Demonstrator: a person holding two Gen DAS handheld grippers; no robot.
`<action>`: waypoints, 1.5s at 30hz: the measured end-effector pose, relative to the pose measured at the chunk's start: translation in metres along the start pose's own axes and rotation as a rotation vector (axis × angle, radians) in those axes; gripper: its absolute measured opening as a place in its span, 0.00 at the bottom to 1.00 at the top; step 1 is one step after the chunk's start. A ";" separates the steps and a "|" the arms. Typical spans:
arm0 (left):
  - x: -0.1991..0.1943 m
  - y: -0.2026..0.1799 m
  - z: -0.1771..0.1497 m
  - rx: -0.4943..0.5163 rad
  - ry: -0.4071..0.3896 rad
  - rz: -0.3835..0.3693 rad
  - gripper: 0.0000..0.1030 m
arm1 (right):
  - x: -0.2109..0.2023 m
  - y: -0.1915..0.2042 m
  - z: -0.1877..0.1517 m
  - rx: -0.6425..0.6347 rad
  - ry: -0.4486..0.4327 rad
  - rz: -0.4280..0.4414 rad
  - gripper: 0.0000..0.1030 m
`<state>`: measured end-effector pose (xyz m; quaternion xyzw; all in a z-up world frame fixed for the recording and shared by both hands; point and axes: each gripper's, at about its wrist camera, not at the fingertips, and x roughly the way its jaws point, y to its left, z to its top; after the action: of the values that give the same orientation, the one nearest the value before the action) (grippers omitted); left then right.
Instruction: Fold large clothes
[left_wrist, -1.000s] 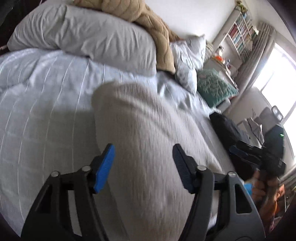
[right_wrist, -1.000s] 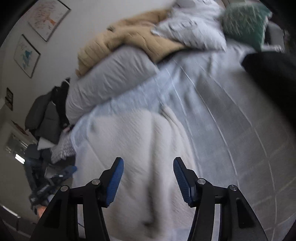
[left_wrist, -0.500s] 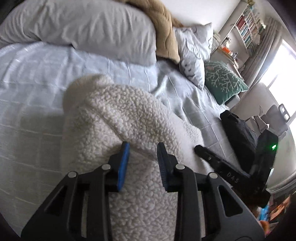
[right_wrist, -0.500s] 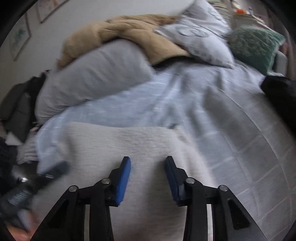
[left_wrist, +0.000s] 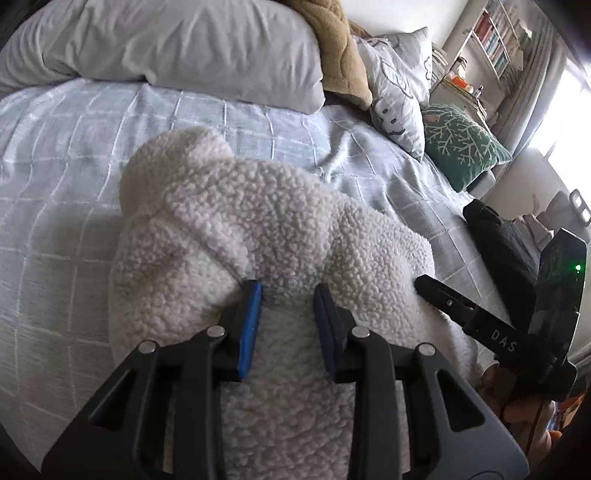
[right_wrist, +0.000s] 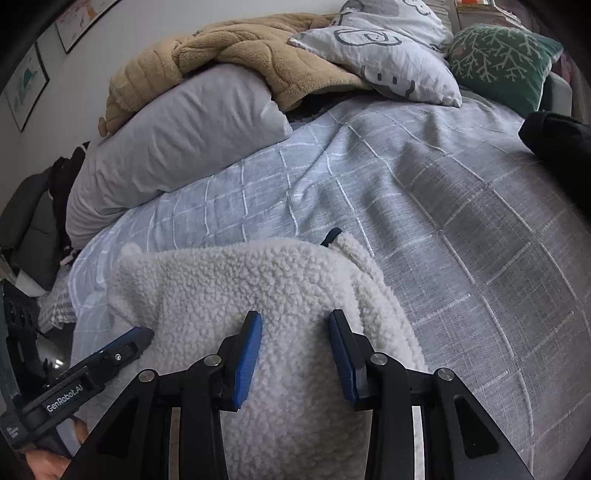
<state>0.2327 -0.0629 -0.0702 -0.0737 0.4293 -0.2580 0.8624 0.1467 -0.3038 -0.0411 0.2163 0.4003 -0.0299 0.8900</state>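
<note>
a cream fleece garment (left_wrist: 266, 229) lies bunched on the grey checked bedspread (left_wrist: 66, 155), filling the lower middle of both views. in the left wrist view the left gripper (left_wrist: 287, 295) sits at the bottom centre, its blue pads narrowed and pressed into a raised fold of the fleece, which bulges up between and over them. the right gripper (left_wrist: 454, 306) enters from the right edge of that frame, its black finger lying on the fleece's right side. in the right wrist view the right gripper (right_wrist: 295, 325) is at the bottom centre, jaws partly apart with the fleece garment (right_wrist: 258, 288) edge between the pads; whether they actually pinch it, i cannot tell. the left gripper (right_wrist: 122, 347) shows at the lower left, touching the fleece's left edge. a grey pillow (right_wrist: 177, 147) lies in the upper left, a tan blanket (right_wrist: 240, 55) above it, a patterned pillow (right_wrist: 388, 48) and a green cushion (right_wrist: 502, 55) in the upper right.
</note>
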 end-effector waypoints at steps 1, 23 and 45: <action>-0.004 -0.003 0.000 0.003 -0.006 0.003 0.32 | -0.003 0.000 -0.001 0.002 -0.004 0.003 0.37; -0.108 -0.031 -0.093 0.029 0.064 0.025 0.43 | -0.109 0.005 -0.069 -0.124 0.126 -0.068 0.51; -0.138 -0.044 -0.121 -0.016 0.113 0.112 0.59 | -0.129 -0.007 -0.095 -0.044 0.181 -0.072 0.59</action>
<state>0.0533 -0.0193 -0.0330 -0.0418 0.4826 -0.2097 0.8493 -0.0088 -0.2869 -0.0061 0.1841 0.4871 -0.0335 0.8531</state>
